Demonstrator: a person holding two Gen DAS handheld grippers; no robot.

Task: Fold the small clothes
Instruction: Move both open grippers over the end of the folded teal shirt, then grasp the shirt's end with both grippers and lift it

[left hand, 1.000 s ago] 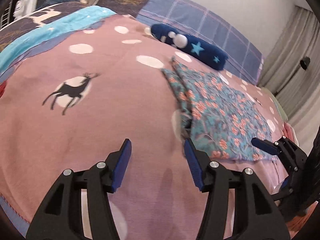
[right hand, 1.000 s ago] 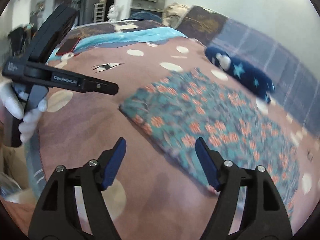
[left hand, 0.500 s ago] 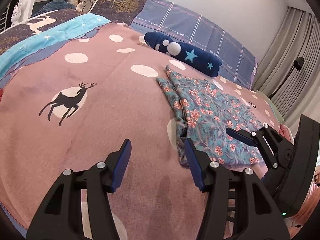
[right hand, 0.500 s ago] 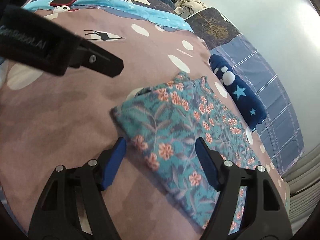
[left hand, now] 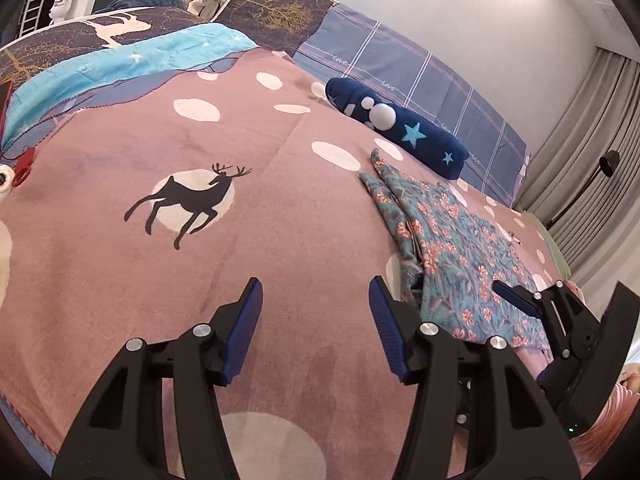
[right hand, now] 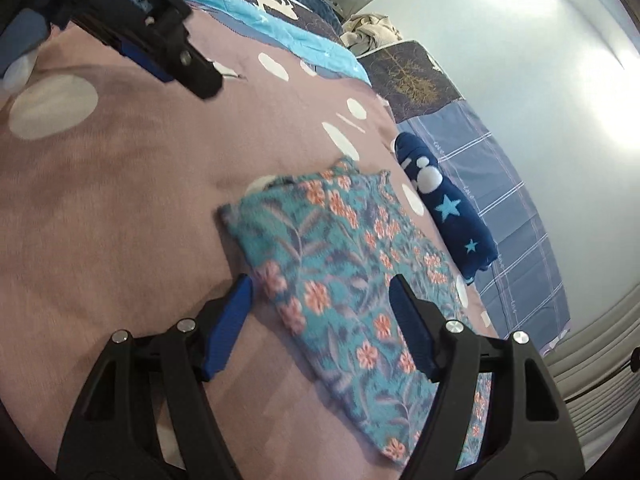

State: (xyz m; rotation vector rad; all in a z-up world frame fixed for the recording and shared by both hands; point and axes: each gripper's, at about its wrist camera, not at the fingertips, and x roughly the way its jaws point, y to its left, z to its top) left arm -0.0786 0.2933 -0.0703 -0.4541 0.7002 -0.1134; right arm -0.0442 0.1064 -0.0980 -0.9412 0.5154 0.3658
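Pink bedspread, floral garment nearer, right gripper lower

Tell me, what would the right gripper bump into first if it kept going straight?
Probably the flowery cloth. The right gripper points down at its near edge, jaws open around it, though depth is hard to judge. The pink bedspread lies underneath.

Bare blanket lies left of the floral garment; navy bolster blocks beyond.
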